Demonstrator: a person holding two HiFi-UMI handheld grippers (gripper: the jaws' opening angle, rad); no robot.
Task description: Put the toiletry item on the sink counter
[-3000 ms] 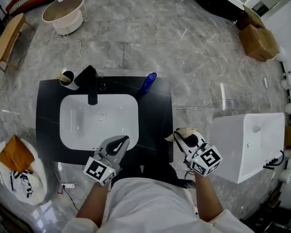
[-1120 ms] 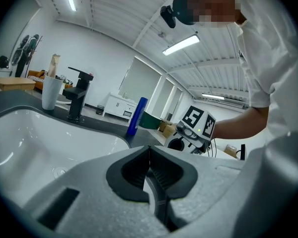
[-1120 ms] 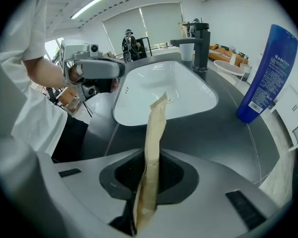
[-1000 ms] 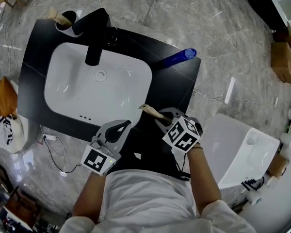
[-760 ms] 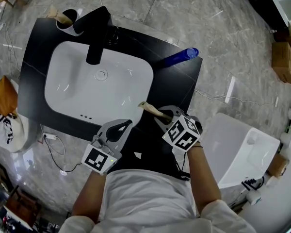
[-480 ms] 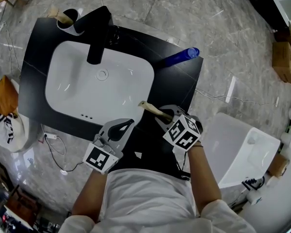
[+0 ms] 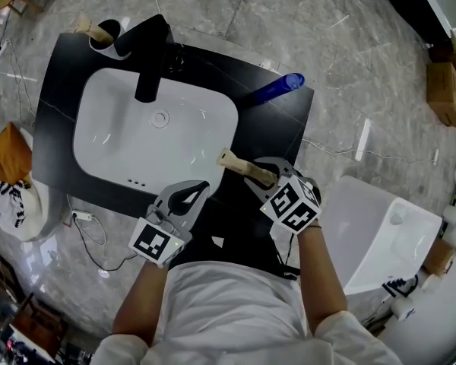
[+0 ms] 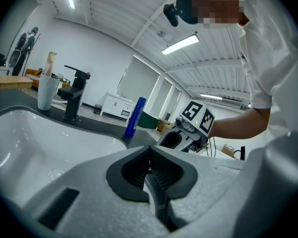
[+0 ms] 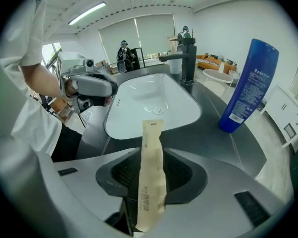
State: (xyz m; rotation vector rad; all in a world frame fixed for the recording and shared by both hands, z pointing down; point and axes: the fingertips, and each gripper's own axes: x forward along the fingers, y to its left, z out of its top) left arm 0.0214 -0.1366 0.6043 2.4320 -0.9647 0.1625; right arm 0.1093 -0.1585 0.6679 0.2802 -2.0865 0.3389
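My right gripper (image 7: 260,175) is shut on a flat beige paper-wrapped toiletry packet (image 7: 237,163). The packet sticks out over the black sink counter (image 7: 267,131), beside the front right corner of the white basin (image 7: 156,139). In the right gripper view the packet (image 9: 152,148) stands up between the jaws of the right gripper (image 9: 151,177), above the counter (image 9: 208,143). My left gripper (image 7: 191,195) hovers at the counter's front edge, shut and holding nothing. Its pads meet in the left gripper view (image 8: 150,168).
A black faucet (image 7: 147,61) and a white cup (image 7: 105,33) holding a packet stand at the back left. A blue bottle (image 7: 277,88) stands at the back right. On the floor are a white sink unit (image 7: 380,230), cardboard boxes (image 7: 444,90), a white basket (image 7: 11,185) and cables.
Three seconds ago my right gripper held the packet off the counter's right side; now it holds it over the counter by the basin. In the last second it shifted only slightly.
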